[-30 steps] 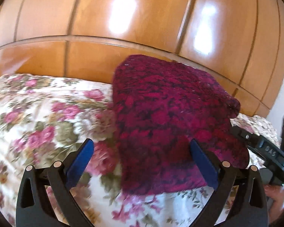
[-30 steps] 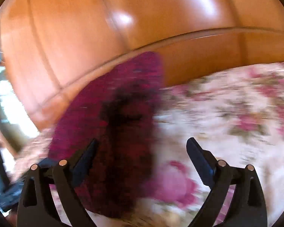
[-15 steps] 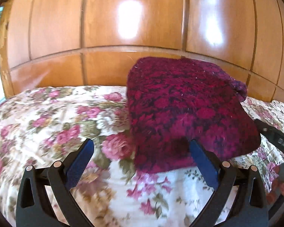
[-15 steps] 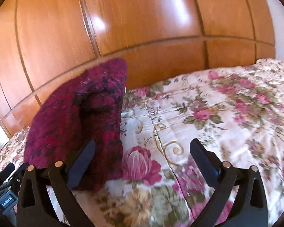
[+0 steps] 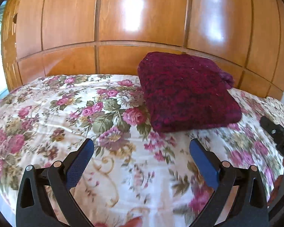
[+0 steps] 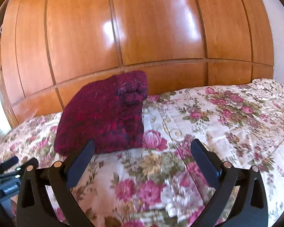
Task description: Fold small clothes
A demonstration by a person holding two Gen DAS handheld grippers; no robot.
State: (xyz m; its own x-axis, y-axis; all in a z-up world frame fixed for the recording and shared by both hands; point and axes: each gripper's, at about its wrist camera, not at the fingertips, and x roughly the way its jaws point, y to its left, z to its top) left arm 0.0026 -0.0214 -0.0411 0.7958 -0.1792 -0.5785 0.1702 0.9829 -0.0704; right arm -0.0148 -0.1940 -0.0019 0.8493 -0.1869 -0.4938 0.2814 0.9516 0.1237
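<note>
Sweater [image 5: 187,92] lies folded on floral bed [image 5: 66,117], at 1 o'clock from our left gripper [image 5: 141,152]; both L & R gripper [image 6: 142,152] fingers wide apart, empty.

A floral bedspread [image 5: 70,113] meets glossy wooden wardrobe panels [image 5: 70,19] catching bright window glare.

The folded garment [image 5: 187,92] is a fuzzy, coarse magenta knit, matt. The bedspread [image 5: 66,113] under it is smooth printed floral cloth with a faint sheen. At twelve o'clock, the wardrobe [image 5: 134,19] is glossy varnished wood. The left gripper [image 5: 142,155] has matt black plastic arms and textured blue pads [image 5: 79,162].
</note>
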